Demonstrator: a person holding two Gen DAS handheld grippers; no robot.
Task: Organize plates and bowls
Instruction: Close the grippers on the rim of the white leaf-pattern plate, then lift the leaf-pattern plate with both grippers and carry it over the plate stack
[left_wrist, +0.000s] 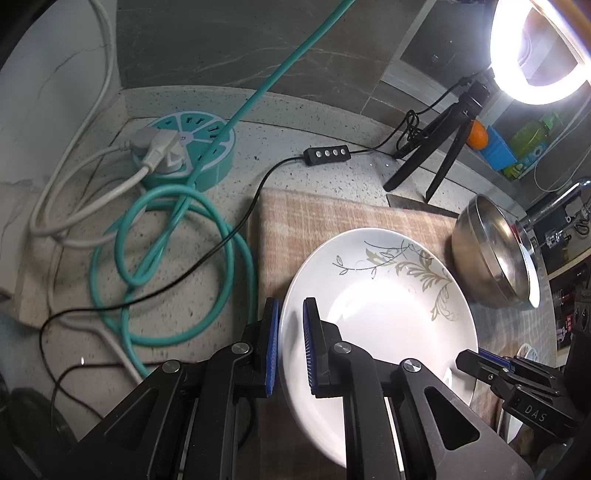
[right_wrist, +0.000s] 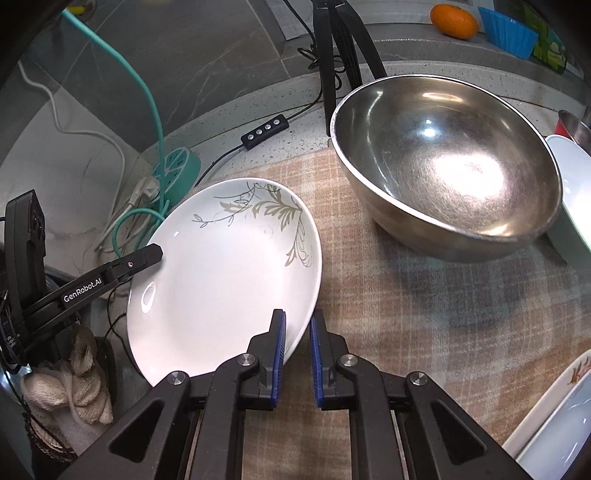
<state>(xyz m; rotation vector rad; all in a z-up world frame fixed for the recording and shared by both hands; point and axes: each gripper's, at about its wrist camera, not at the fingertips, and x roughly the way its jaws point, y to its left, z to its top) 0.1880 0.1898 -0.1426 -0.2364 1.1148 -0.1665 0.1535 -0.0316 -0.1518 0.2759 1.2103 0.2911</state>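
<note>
Two hand-held grippers pinch one white plate (left_wrist: 376, 317) by opposite edges above a checked cloth (left_wrist: 332, 218) on a speckled counter (left_wrist: 295, 147).

In the left wrist view, the left gripper (left_wrist: 290, 343) is nearly closed, its blue pads clamped on the plate's rim at the plate's 9 o'clock. The right gripper (left_wrist: 480, 363) shows at the 4 o'clock edge of the same plate. The plate's leaf pattern runs along its far side, toward 1 o'clock.

In the right wrist view, the right gripper (right_wrist: 297, 350) is likewise narrowed onto the rim at the plate's (right_wrist: 221, 280) 5 o'clock, one pad inside the rim and one outside. The left gripper (right_wrist: 147, 256) reaches in from 9 o'clock, with a gloved hand (right_wrist: 70, 384) below it at the frame's lower left.

Beyond the plate, at 1 o'clock in the right view, a steel bowl (right_wrist: 447, 162) stands on the cloth, apart from the plate. A second white dish (right_wrist: 570, 192) sits just beside the bowl at 3 o'clock, and another patterned dish (right_wrist: 554, 417) lies at 4 o'clock.

At 10 o'clock in the left view, a teal power hub (left_wrist: 192, 147) with coiled teal cable (left_wrist: 177, 266) lies on the counter. A lit ring light (left_wrist: 539, 48) on a black tripod (left_wrist: 439, 147) stands at 1 o'clock, with an orange (left_wrist: 478, 134) behind it.
</note>
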